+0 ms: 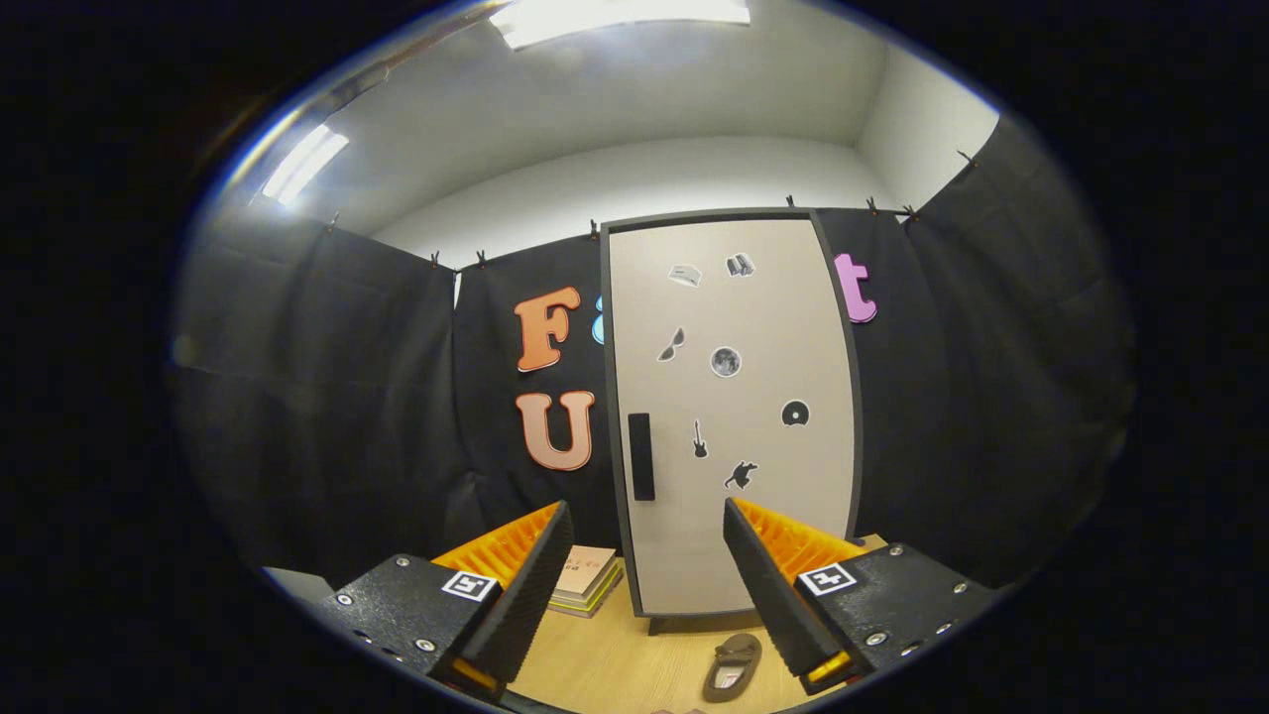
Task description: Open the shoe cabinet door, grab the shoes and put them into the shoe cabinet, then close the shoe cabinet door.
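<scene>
Ahead of me stands a tall, pale beige shoe cabinet with a dark grey frame [763, 397], its single door shut flat. It rests on short dark feet at the far side of a light wood-grain desk [615, 664], against a wall of black cloth. The door carries a scatter of small black-and-grey stickers, among them a guitar, a pair of sunglasses and a round moon shape. Near the door's left edge, about midway up, sits a slim black upright rectangular handle [641, 456].

My gripper [646, 531] hangs above the desk with its jaws spread wide and nothing between them; the cabinet's lower door and handle appear in the gap beyond the fingertips.

Just left of the cabinet's base, beyond my left finger, lies a small stack of thin books with pale covers [587, 580].

On the desk in front of the cabinet, just beside my right finger and apart from it, lies one small brown slip-on shoe [734, 666], its opening facing up.
</scene>
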The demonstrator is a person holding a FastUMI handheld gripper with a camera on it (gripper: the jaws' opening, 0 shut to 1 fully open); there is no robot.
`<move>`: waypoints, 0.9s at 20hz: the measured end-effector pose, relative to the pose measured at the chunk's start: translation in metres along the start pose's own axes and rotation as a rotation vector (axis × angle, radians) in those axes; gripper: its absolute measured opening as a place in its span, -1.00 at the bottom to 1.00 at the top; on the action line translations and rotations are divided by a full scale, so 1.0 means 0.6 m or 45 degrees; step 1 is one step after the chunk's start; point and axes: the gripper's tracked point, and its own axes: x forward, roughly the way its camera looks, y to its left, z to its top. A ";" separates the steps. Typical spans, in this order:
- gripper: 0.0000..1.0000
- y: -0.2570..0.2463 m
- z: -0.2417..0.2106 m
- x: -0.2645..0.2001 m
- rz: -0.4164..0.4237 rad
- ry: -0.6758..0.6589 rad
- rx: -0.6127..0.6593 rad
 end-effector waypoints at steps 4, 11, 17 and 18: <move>0.90 0.028 -0.009 0.053 -0.058 -0.002 -0.012; 0.90 0.056 -0.041 0.156 -0.119 0.031 -0.064; 0.89 0.034 -0.083 0.288 -0.176 0.037 -0.051; 0.88 0.029 -0.085 0.312 -0.183 0.029 -0.050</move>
